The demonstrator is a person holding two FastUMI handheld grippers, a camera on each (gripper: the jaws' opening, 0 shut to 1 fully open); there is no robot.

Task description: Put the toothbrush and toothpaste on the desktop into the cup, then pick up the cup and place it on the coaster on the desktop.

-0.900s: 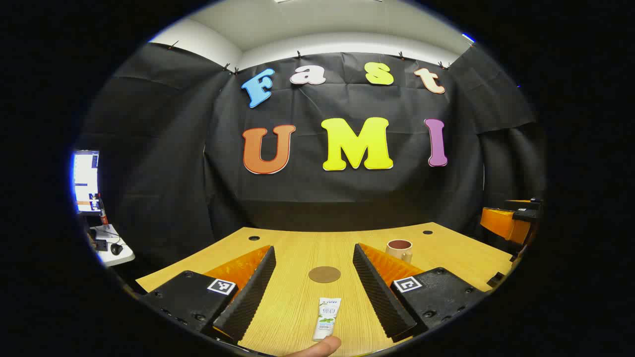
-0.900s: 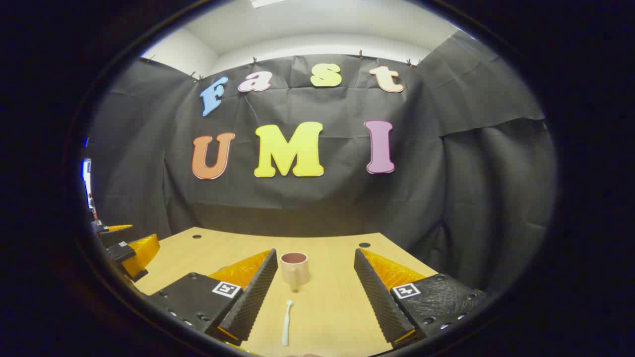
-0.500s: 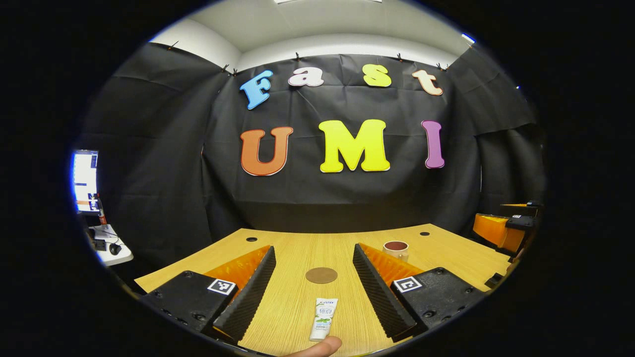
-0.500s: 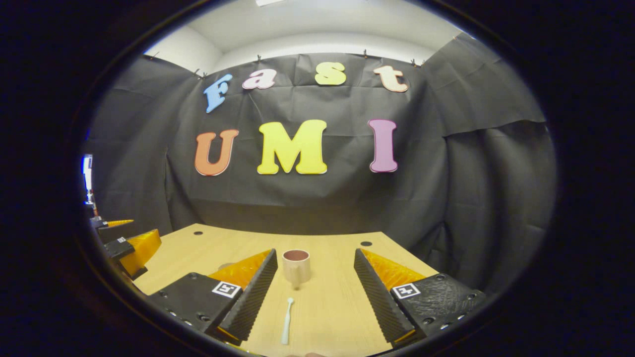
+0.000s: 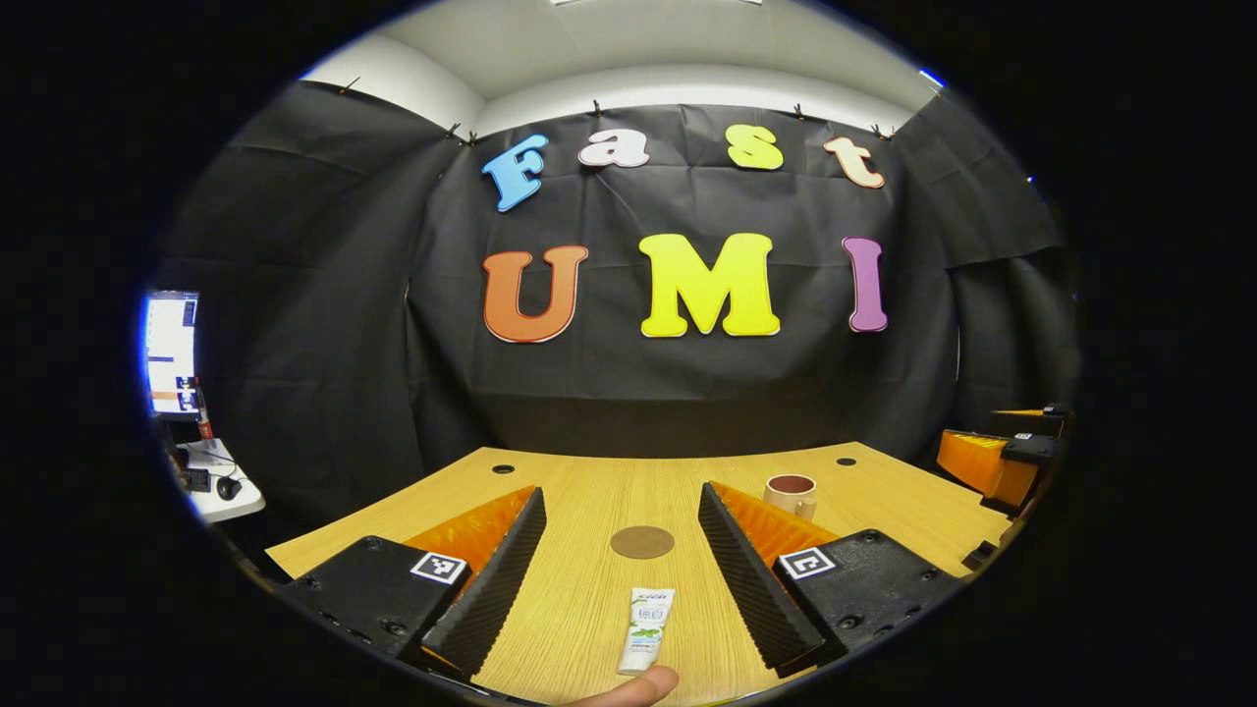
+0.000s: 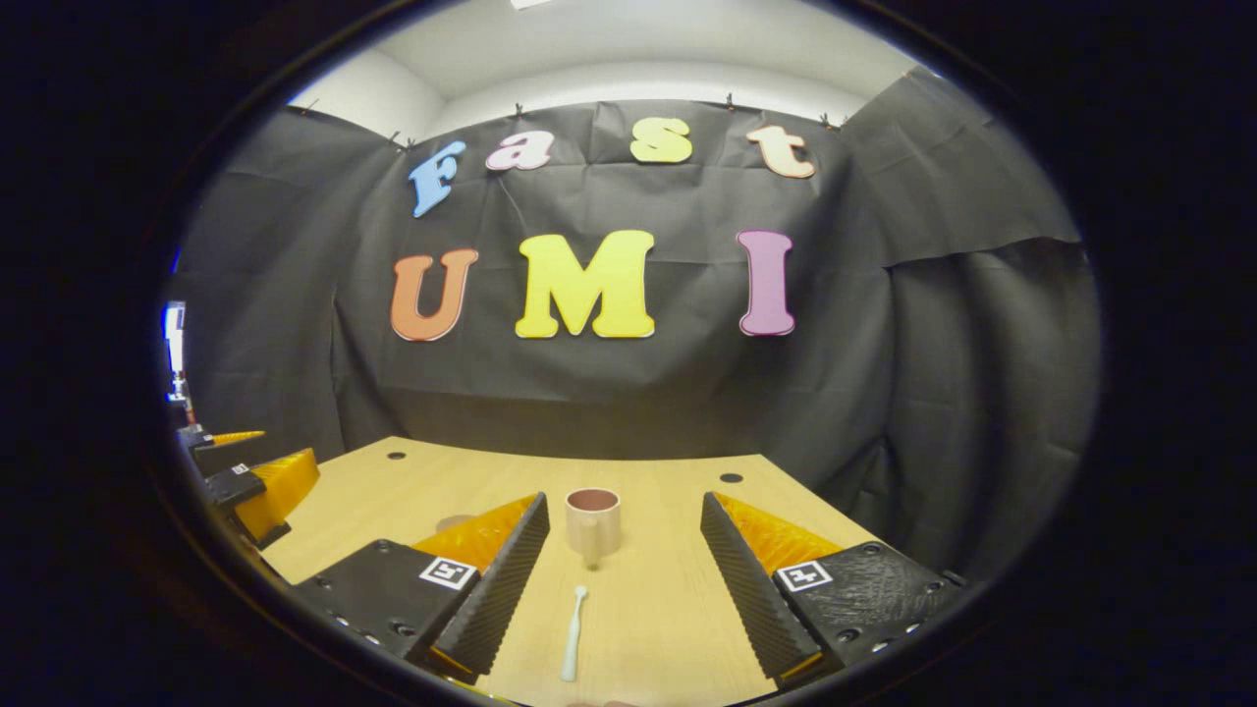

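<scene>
A white toothpaste tube (image 5: 645,628) lies flat on the wooden desktop (image 5: 589,491), between the spread fingers of my open left gripper (image 5: 623,525). Beyond it lies a round brown coaster (image 5: 642,542). A beige cup (image 5: 791,494) stands further right and behind. In the right gripper view the cup (image 6: 592,520) stands upright with its handle towards me, and a pale toothbrush (image 6: 572,633) lies lengthwise in front of it. My right gripper (image 6: 624,525) is open, with the brush between its fingers and untouched.
A fingertip (image 5: 628,687) shows at the bottom edge of the left gripper view. The right gripper (image 5: 997,457) shows at that view's right edge and the left gripper (image 6: 250,471) at the left of the right gripper view. A side table with a monitor (image 5: 172,353) stands far left.
Both views have shifted only slightly. The cup and toothbrush sit a little higher in the right gripper view than before. Nothing was taken hold of.
</scene>
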